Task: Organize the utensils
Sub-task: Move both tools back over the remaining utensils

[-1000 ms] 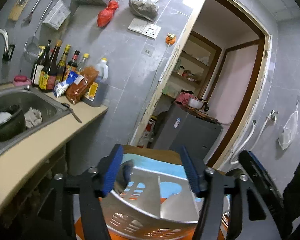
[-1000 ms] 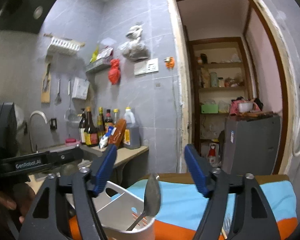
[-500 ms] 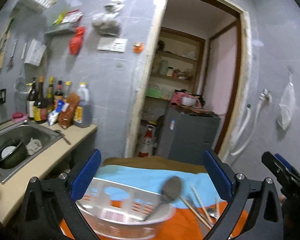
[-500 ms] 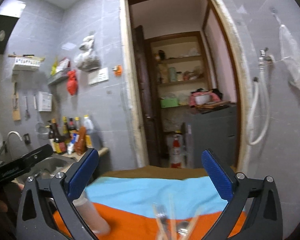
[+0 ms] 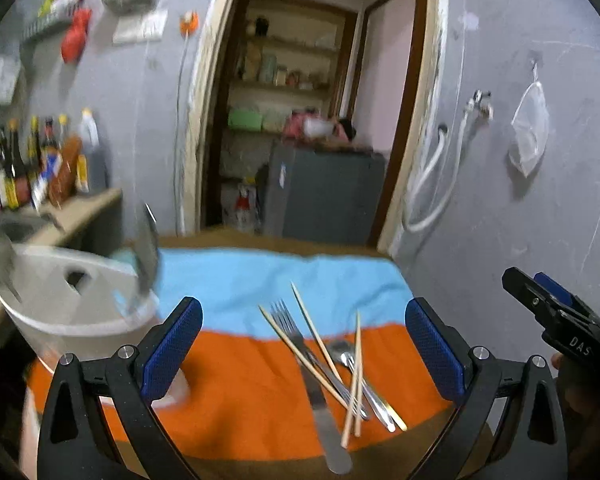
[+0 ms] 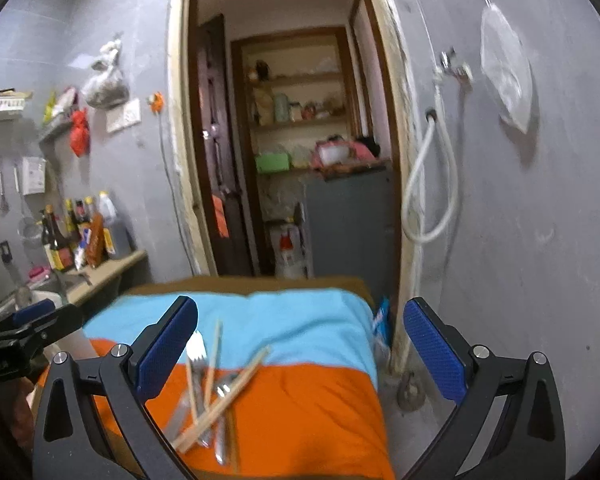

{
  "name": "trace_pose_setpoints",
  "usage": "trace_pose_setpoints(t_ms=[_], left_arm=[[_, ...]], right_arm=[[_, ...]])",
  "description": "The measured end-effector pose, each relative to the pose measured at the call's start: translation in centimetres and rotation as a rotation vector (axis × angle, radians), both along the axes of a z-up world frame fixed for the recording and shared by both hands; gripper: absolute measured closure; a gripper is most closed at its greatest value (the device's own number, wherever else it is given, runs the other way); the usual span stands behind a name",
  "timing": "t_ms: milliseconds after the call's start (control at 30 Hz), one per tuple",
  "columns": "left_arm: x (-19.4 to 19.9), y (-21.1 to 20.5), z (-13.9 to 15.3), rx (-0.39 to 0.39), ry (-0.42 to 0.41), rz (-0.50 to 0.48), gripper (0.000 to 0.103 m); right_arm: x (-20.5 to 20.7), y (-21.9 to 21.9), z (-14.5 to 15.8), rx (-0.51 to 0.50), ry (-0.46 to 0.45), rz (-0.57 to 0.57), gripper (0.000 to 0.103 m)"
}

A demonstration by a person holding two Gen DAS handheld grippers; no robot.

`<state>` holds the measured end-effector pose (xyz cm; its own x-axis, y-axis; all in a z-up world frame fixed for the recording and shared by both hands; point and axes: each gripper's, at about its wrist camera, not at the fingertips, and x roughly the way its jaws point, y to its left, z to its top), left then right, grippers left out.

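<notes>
A pile of utensils lies on the orange and blue cloth [image 5: 240, 392]: a fork [image 5: 296, 340], a spoon [image 5: 342, 350] and several wooden chopsticks [image 5: 356, 364]. The pile also shows in the right wrist view [image 6: 210, 392]. A white utensil caddy [image 5: 64, 304] stands at the cloth's left with a spoon [image 5: 146, 252] in it, blurred. My left gripper [image 5: 302, 346] is open and empty above the pile. My right gripper [image 6: 300, 344] is open and empty, to the right of the pile.
A kitchen counter [image 6: 108, 268] with sauce bottles [image 6: 72, 236] and a sink is at the left. An open doorway [image 6: 296, 152] with shelves and a grey cabinet is straight ahead. A grey wall with a white hose [image 6: 428, 184] is close on the right.
Both grippers have opened wide and swung right from the caddy toward the pile of loose utensils. The spoon stays in the caddy.
</notes>
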<state>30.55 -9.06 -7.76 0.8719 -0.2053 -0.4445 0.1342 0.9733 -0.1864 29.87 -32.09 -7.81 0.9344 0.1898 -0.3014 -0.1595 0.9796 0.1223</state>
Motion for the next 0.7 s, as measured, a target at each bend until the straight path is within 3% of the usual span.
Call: trace_pose_setpoints(t_ms=[200, 400, 433, 567, 700], left_arm=[[2.8, -0.1, -4.3, -0.019, 0.137, 0.015, 0.004], [5.1, 0.8, -7.0, -0.045, 0.209, 0.047, 0.005], [5.4, 0.9, -7.3, -0.051, 0.216, 0.047, 0.009], [6.7, 1.0, -8.2, -0.065, 0.257, 0.021, 0.038], [8.5, 0.7, -8.8, -0.080, 0.294, -0.014, 0.052]], right_arm=[[1.9, -1.4, -3.7, 0.040, 0.138, 0.013, 0.003], [4.5, -0.5, -6.6, 0.070, 0.253, 0.085, 0.021], [5.2, 0.0, -7.2, 0.064, 0.287, 0.109, 0.024], [7.1, 1.2, -8.5, 0.053, 0.353, 0.142, 0.042], [8.9, 1.9, -9.3, 0.048, 0.419, 0.181, 0.055]])
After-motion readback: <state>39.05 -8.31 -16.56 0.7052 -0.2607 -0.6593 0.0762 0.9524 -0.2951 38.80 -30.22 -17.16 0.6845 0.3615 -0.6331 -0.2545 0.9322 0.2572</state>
